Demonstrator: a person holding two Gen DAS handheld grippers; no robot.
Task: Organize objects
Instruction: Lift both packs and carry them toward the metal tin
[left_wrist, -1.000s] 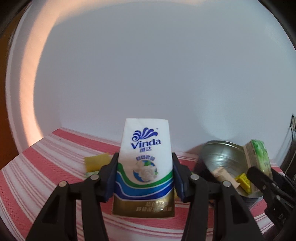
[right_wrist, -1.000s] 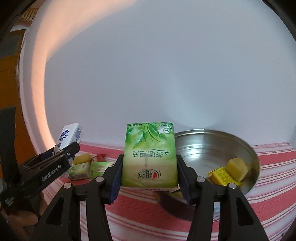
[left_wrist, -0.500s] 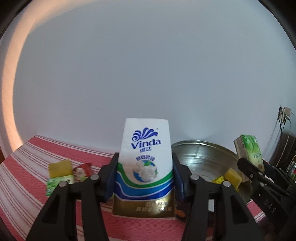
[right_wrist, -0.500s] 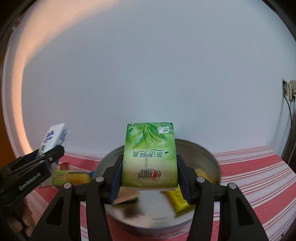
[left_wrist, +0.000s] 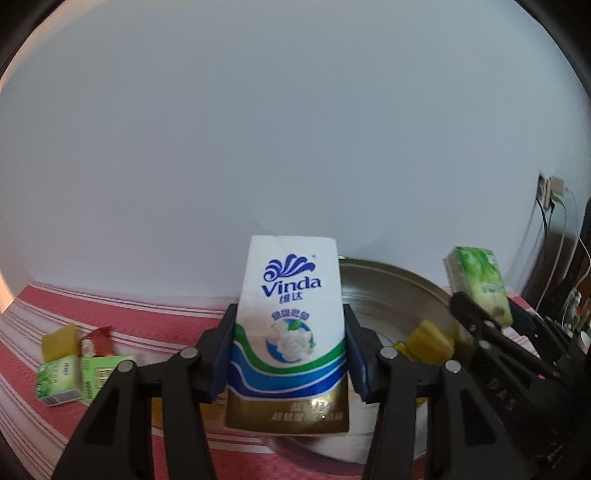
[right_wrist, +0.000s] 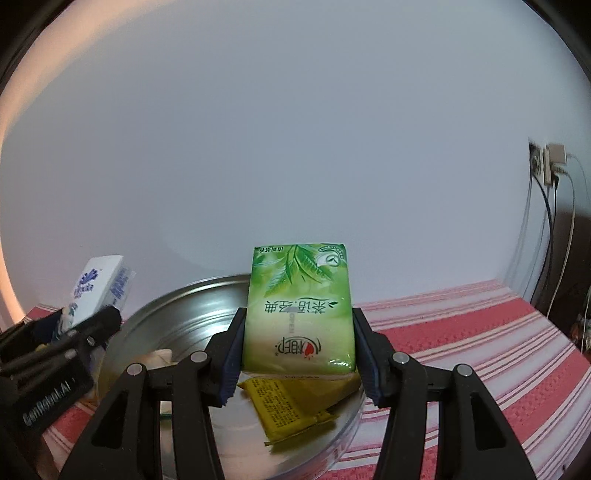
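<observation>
Two packs are up at once. The metal bowl (right_wrist: 177, 317) on the striped cloth (right_wrist: 480, 339) is my target. My left gripper (left_wrist: 290, 354) clamps the white Vinda tissue pack (left_wrist: 291, 321); my right gripper (right_wrist: 299, 354) clamps the green tissue pack (right_wrist: 301, 314), both over the bowl. I worry the grippers collide there. Dropped packs could land crookedly on the yellow sachet (right_wrist: 288, 410).

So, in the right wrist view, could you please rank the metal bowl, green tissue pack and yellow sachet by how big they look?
1. Metal bowl
2. Green tissue pack, though it is held nearer the camera
3. Yellow sachet
</observation>
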